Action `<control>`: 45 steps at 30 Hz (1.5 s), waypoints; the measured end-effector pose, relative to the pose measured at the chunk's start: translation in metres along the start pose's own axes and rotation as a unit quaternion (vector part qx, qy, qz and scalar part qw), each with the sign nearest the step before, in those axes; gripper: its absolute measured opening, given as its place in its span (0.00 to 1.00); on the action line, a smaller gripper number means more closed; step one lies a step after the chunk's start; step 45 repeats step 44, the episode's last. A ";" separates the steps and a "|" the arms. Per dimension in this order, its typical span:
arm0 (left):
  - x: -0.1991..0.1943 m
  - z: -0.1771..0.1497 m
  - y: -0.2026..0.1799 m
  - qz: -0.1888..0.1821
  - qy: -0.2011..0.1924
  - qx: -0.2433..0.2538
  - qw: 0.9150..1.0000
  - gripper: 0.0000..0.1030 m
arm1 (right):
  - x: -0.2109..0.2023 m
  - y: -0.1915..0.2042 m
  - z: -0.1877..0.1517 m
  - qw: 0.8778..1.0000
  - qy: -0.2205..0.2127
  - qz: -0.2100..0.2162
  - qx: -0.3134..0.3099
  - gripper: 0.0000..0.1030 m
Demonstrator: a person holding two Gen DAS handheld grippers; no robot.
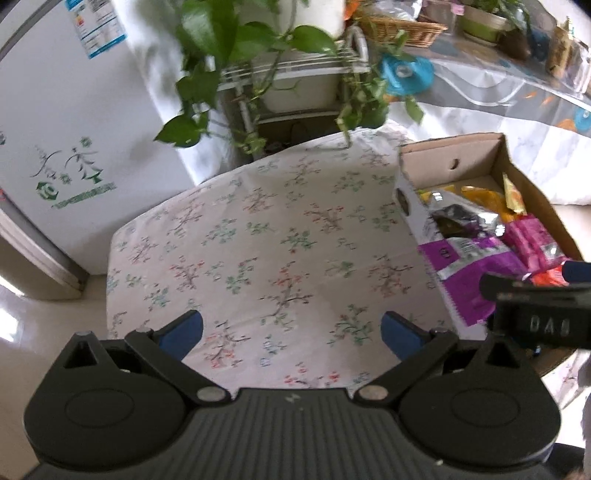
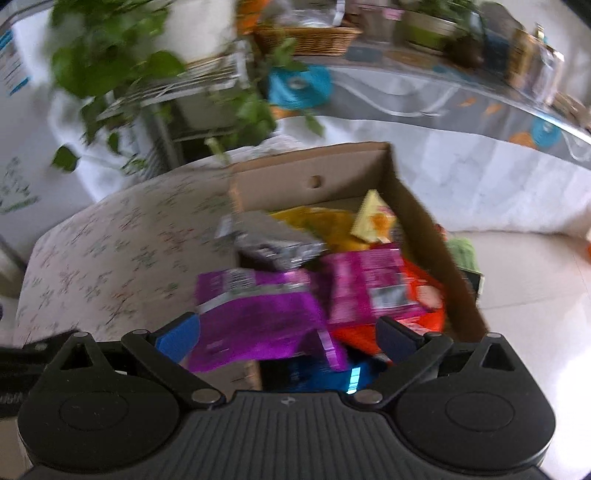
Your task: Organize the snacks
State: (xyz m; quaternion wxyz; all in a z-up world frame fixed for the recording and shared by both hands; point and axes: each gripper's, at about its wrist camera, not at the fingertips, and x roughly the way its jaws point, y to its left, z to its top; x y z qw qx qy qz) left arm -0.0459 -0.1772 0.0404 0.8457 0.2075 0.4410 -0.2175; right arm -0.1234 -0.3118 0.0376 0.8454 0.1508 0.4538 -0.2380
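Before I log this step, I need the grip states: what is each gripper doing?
Left gripper: open, holding nothing, over the floral tablecloth.
Right gripper: open, holding nothing, above the purple snack bag.

Floral white tablecloth [image 1: 258, 236], purple packet [image 2: 255, 314], brown cardboard box [image 2: 332, 173]

Matt corrugated cardboard box [image 2: 424, 229], glossy foil purple snack bag [image 2: 255, 314], floral cotton-look tablecloth [image 1: 258, 236], woven wicker basket [image 1: 402, 27]
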 end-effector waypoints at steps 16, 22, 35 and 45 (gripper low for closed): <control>0.003 -0.029 0.090 0.046 0.007 -0.037 0.998 0.99 | -0.004 0.092 -0.040 0.991 -0.003 0.050 -0.123 1.00; 0.010 -0.044 0.117 0.056 0.013 -0.046 0.997 0.99 | 0.002 0.128 -0.066 0.986 0.010 0.067 -0.154 1.00; 0.033 -0.072 0.143 0.033 0.037 -0.052 0.997 0.99 | 0.043 0.157 -0.115 0.990 0.010 0.040 -0.134 1.00; 0.045 -0.081 0.151 0.023 0.042 -0.055 0.997 0.99 | 0.059 0.160 -0.122 0.992 -0.065 0.045 -0.101 1.00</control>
